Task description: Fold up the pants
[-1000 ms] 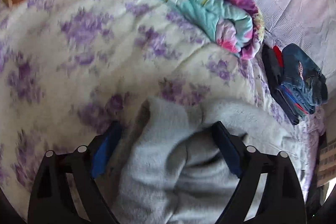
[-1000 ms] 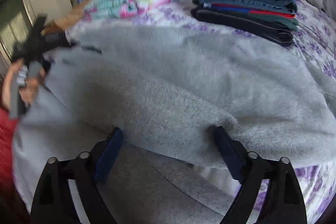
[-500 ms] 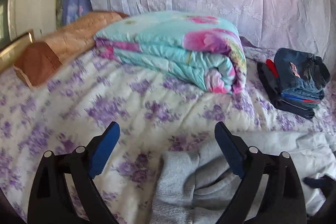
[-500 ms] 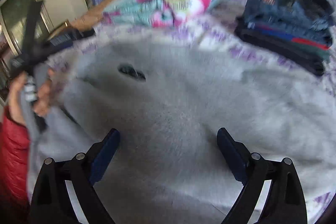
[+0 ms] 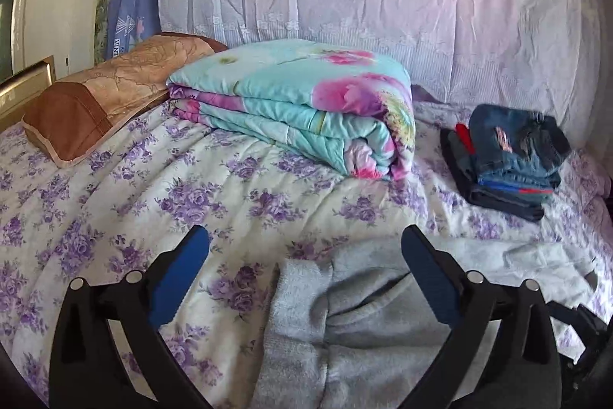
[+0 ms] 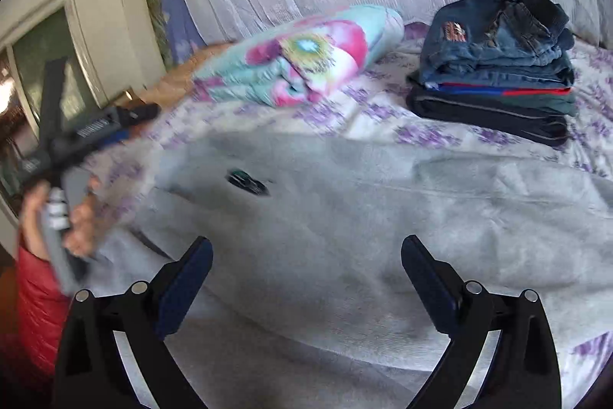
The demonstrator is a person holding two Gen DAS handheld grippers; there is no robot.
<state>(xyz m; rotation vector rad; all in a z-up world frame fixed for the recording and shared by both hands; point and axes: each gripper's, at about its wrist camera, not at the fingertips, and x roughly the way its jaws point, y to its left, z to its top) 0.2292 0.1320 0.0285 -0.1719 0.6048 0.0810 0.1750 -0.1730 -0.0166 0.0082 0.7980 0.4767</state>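
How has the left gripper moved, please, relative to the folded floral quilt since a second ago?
Yes: the left gripper has lifted and tilted up off the grey pants, since the quilt sits lower in view.

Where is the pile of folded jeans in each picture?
Left wrist view: the pile of folded jeans sits at the right, on the flowered bedspread.
Right wrist view: the pile is at the upper right, beyond the gray pants.
Shared landmark: the folded turquoise quilt lies just left of the pile in both views.

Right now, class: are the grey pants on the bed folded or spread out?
Mostly spread: the grey pants lie wide across the floral bedspread, one end bunched; the folded stack of clothes sits apart.
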